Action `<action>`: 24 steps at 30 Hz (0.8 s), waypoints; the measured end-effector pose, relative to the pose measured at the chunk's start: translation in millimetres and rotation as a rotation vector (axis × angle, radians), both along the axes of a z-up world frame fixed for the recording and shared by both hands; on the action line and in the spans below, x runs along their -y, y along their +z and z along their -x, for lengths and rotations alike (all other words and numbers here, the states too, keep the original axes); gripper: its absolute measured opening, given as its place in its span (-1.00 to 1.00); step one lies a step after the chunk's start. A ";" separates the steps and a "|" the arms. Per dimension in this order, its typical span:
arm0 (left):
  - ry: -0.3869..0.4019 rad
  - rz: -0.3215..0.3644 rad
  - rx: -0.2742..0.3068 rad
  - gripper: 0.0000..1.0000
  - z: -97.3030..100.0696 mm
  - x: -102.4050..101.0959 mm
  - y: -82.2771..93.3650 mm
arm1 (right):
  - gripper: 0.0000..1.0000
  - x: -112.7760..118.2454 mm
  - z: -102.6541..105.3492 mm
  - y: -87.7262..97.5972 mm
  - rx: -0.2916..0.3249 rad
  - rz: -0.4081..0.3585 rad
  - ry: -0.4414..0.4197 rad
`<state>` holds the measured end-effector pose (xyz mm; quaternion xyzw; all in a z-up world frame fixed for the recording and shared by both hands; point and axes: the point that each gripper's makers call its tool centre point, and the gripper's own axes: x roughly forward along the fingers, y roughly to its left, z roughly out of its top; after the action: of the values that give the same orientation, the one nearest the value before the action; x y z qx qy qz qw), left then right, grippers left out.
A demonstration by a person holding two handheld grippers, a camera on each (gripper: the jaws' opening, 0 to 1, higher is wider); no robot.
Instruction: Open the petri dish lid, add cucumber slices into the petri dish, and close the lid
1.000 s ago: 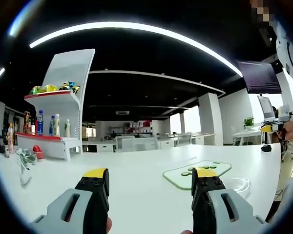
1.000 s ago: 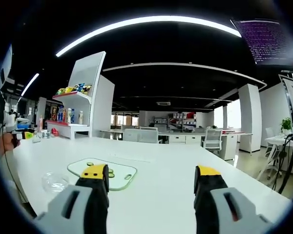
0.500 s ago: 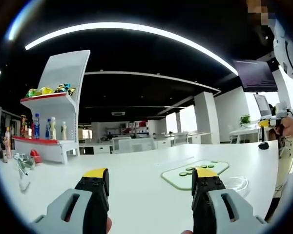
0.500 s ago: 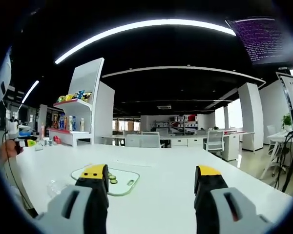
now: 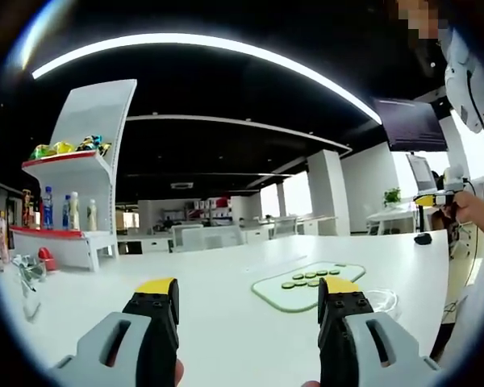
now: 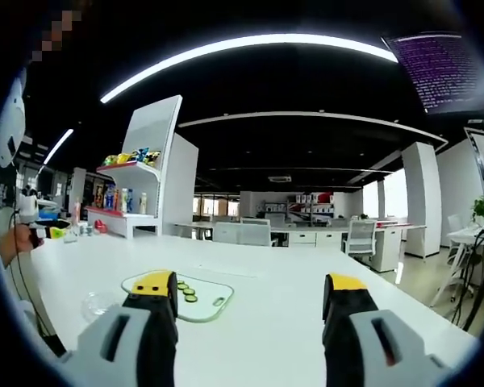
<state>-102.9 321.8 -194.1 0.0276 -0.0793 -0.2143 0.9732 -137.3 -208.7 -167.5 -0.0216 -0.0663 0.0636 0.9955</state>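
A pale green cutting board (image 5: 339, 272) lies on the white table (image 5: 226, 314), with several cucumber slices (image 5: 305, 279) in rows on it. A clear petri dish (image 5: 385, 301) with its lid on sits just beside the board's near right corner. My left gripper (image 5: 248, 295) hovers open over the table, nothing between its jaws. In the right gripper view the board (image 6: 214, 300) and slices (image 6: 186, 290) sit behind my left finger, and the dish (image 6: 99, 303) is to their left. My right gripper (image 6: 251, 289) is open and empty. Each gripper appears small in the other's view, held in a hand (image 5: 434, 198) (image 6: 52, 232).
A white display shelf (image 5: 74, 193) (image 6: 145, 189) with bottles and snacks stands at the table's far left end. Small items (image 5: 28, 270) lie near it. A dark monitor (image 5: 410, 125) (image 6: 445, 68) hangs overhead. Office desks and chairs (image 6: 355, 234) stand beyond the table.
Both views have shifted a little with the hands. The board, slices and dish have not moved on the table. Both grippers stay open.
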 end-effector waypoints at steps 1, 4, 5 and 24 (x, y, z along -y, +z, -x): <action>-0.006 -0.007 -0.002 0.40 0.5 0.6 -0.7 | 0.46 -0.9 0.1 0.1 -0.001 0.005 0.005; -0.021 -0.022 -0.002 0.41 1.9 1.7 -0.6 | 0.47 -4.7 0.5 0.9 -0.002 0.006 0.027; -0.027 -0.025 -0.002 0.41 2.2 1.8 -0.3 | 0.48 -5.4 0.6 1.0 -0.002 0.007 0.033; -0.191 -0.097 -0.079 0.42 2.8 26.5 -20.2 | 0.55 -48.7 -7.7 -14.3 -0.067 0.076 0.241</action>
<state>-105.7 295.2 -214.3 0.0585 -0.0324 -0.3106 0.9482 -129.7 -160.0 -181.8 -0.0492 -0.0329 0.1861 0.9808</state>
